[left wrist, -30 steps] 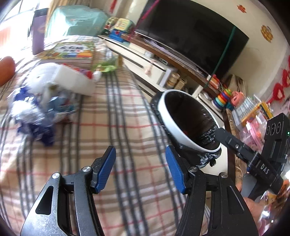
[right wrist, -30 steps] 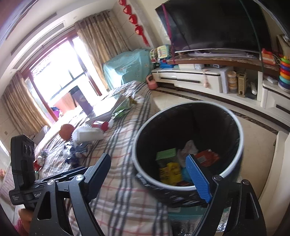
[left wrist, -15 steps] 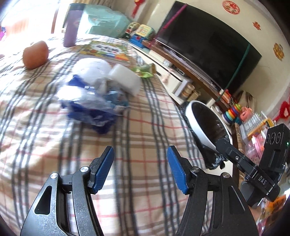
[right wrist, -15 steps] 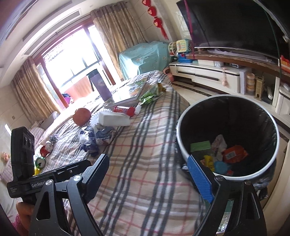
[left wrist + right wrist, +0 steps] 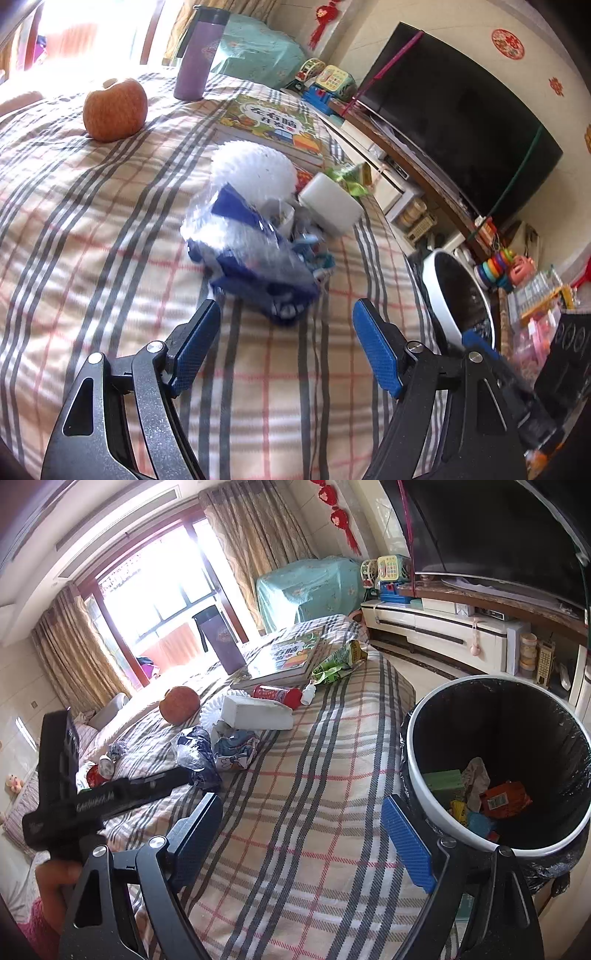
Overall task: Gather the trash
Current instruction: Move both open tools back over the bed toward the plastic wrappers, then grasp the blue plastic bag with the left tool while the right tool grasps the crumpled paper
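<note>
A crumpled blue and clear plastic wrapper [image 5: 255, 266] lies on the plaid cloth, just ahead of my open, empty left gripper [image 5: 284, 343]. It also shows in the right wrist view [image 5: 195, 753], next to a crumpled printed paper [image 5: 236, 747]. A white foam block [image 5: 330, 208], a white frilly paper piece [image 5: 255, 171] and a green snack bag [image 5: 332, 664] lie behind. The black-lined trash bin [image 5: 436, 805] with a white rim stands at the table's right edge and holds several wrappers. My right gripper [image 5: 299, 834] is open and empty over the cloth beside the bin.
An apple [image 5: 114, 109], a purple flask [image 5: 197, 55] and a picture book [image 5: 273, 125] sit at the table's far end. A red tube [image 5: 280, 694] lies by the book. A TV stand [image 5: 443, 631] and toys line the right wall.
My left gripper has swung left from the bin toward the blue wrapper, which is now close in front of it. My right gripper has pulled back from the bin, over the cloth.
</note>
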